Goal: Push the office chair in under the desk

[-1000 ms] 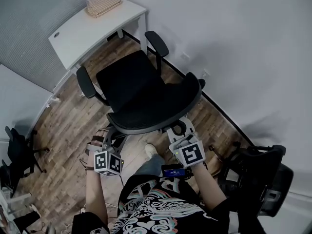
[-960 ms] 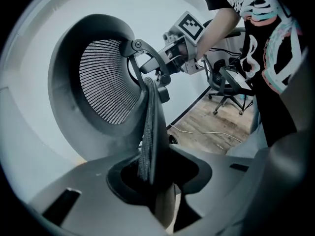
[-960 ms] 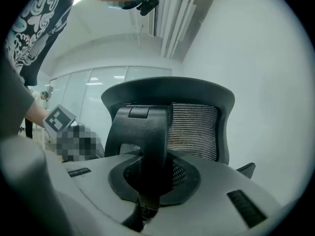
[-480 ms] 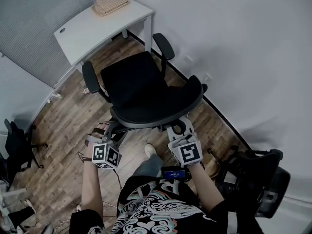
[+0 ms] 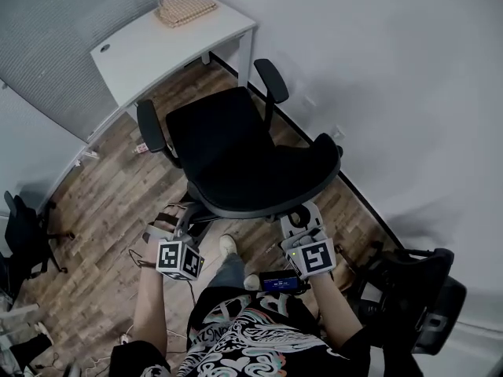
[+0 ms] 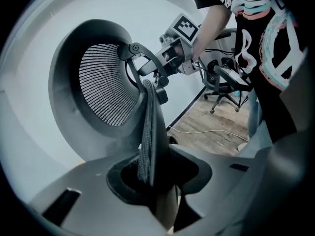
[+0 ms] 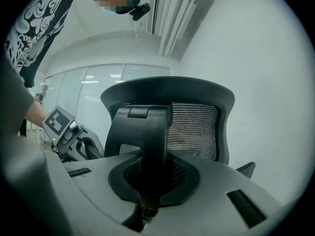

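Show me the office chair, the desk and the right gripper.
office chair (image 5: 222,130), head view, middle of the black seat.
desk (image 5: 157,49), head view, bare part of the white top.
right gripper (image 5: 301,212), head view, between its fingertips at the chair's backrest.

A beige woven object sits at the top of the frame, beside a grey fabric partition at upper left. Wood-plank flooring meets a black baseboard below a white wall. A spare black chair stands lower right, and another dark chair is at the left edge.
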{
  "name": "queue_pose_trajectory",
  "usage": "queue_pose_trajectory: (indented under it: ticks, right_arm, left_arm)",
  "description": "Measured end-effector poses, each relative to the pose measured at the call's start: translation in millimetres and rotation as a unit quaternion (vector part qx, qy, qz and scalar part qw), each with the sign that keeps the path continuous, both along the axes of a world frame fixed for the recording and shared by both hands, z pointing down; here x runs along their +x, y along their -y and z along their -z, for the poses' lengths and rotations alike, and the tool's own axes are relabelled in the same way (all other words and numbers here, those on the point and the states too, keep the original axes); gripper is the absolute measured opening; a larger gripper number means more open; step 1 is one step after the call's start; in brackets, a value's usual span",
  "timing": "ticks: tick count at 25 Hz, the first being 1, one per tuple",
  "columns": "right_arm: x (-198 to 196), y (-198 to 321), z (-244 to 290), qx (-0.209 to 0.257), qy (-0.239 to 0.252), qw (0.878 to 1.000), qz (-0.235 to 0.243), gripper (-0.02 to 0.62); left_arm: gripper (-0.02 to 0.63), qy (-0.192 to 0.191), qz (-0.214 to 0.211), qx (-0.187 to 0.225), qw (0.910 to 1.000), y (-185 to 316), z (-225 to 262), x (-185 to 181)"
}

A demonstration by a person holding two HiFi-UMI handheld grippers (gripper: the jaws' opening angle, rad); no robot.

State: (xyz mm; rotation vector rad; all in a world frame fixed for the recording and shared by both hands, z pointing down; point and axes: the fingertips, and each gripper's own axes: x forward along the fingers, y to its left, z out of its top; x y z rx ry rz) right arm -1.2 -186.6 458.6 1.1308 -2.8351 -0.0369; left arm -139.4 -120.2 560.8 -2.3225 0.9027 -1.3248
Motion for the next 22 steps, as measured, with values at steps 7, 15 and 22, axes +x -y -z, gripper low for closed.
queue_pose_trajectory:
  ticks: [7,15,22]
  right_arm:
    - [-20.5,14.6,-4.0,-0.005,-0.002,1.0,0.009,0.046]
    - [-30.2,31.7,-0.9,-0.001,-0.001,1.0,0.009,0.046]
    - [-27.9,40.6,-0.3,0.004,0.0,1.0,0.017,0.046]
  left_arm:
    - [0.137,0.0,0.003,-0.005,1.0,13.3,-1.8,-20.2]
    - [0.137,-0.001,-0.006,0.001,1.0,27.9,0.1,-28.6]
    - [0.136,0.0,0.0,0.004,1.0,34.3,0.6,-25.6]
